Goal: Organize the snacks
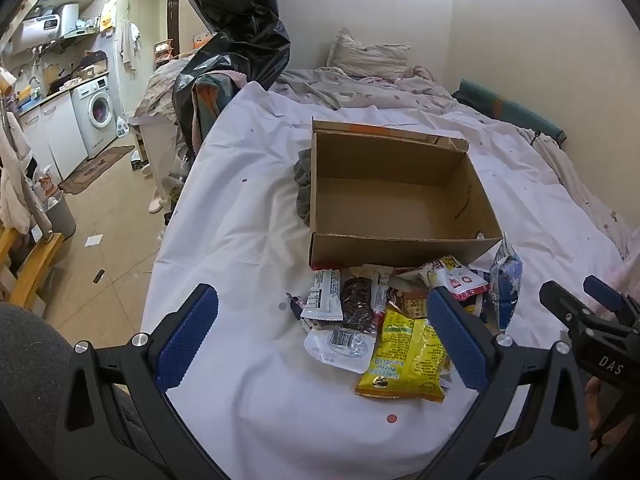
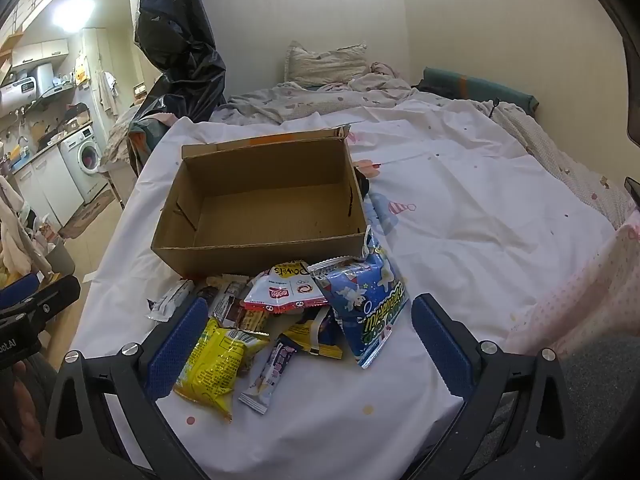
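An open, empty cardboard box [image 1: 400, 204] [image 2: 264, 204] stands on the white sheet. A pile of snack packets lies just in front of it: a yellow bag [image 1: 404, 360] [image 2: 216, 364], a blue popcorn bag [image 2: 368, 304] [image 1: 506, 280], a red-and-white packet [image 2: 284, 288] [image 1: 456, 278], a white barcoded packet [image 1: 340, 346] and a small white bar [image 2: 270, 372]. My left gripper [image 1: 322, 340] is open, hovering over the pile's near side. My right gripper [image 2: 310, 344] is open, low over the pile; it also shows at the right of the left wrist view [image 1: 592, 304].
The white sheet [image 2: 480, 220] covers a bed with a rumpled duvet and pillow [image 2: 326, 60] behind the box. A black plastic bag [image 1: 236, 40] hangs at the bed's left. Left of it is floor, a washing machine [image 1: 98, 110] and kitchen clutter.
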The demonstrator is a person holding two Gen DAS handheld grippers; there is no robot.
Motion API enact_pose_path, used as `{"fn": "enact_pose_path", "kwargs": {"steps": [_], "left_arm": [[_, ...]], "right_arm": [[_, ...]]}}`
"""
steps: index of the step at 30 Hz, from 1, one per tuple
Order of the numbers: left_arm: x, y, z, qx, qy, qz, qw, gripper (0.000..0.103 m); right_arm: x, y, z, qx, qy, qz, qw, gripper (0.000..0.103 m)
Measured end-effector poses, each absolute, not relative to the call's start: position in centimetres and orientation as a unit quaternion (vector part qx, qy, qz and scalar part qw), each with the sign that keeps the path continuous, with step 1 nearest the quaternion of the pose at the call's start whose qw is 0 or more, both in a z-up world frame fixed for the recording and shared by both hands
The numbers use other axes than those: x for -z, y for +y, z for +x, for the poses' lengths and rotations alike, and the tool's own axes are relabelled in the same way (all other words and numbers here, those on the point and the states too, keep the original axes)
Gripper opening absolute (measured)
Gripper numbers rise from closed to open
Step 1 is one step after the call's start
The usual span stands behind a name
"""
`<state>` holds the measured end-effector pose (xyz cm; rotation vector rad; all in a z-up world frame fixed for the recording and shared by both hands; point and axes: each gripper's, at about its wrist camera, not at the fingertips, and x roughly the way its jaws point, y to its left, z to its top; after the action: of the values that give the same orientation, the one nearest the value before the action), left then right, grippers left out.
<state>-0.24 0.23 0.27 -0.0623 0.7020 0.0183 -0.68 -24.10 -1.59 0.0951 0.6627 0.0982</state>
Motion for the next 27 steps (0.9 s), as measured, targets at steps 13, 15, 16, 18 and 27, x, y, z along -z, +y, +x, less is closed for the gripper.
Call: {"fn": "enact_pose_path", "kwargs": {"steps": [13,15,16,18,27], "left_arm": [[-0.28,0.45,-0.24,-0.009,0.342,-0.033,0.939,0.103],[-0.3,0.46,-0.25,-0.009,0.342,-0.033,0.939,0.103],[-0.3,0.45,-0.25,-0.009,0.342,-0.033,0.939,0.103],[-0.3,0.47,-0.27,-0.009,0.341,-0.033,0.939,0.103],[-0.31,0.35,-0.23,-0.01,0.34,-0.033,0.94,0.103]], "right_arm": [[1.56,-24.15,-0.66,-0.049,0.325,0.045,0.944,0.103],[1.54,-24.15,-0.67,-0.048,0.325,0.045,0.944,0.103],[1.53,-24.17,-0.66,-0.049,0.325,0.045,0.943,0.103],[1.54,-24.17,-0.68,-0.049,0.324,0.045,0.944,0.103],[1.56,-24.47,-0.67,-0.049,0.327,0.049,0.943,0.103]]}}
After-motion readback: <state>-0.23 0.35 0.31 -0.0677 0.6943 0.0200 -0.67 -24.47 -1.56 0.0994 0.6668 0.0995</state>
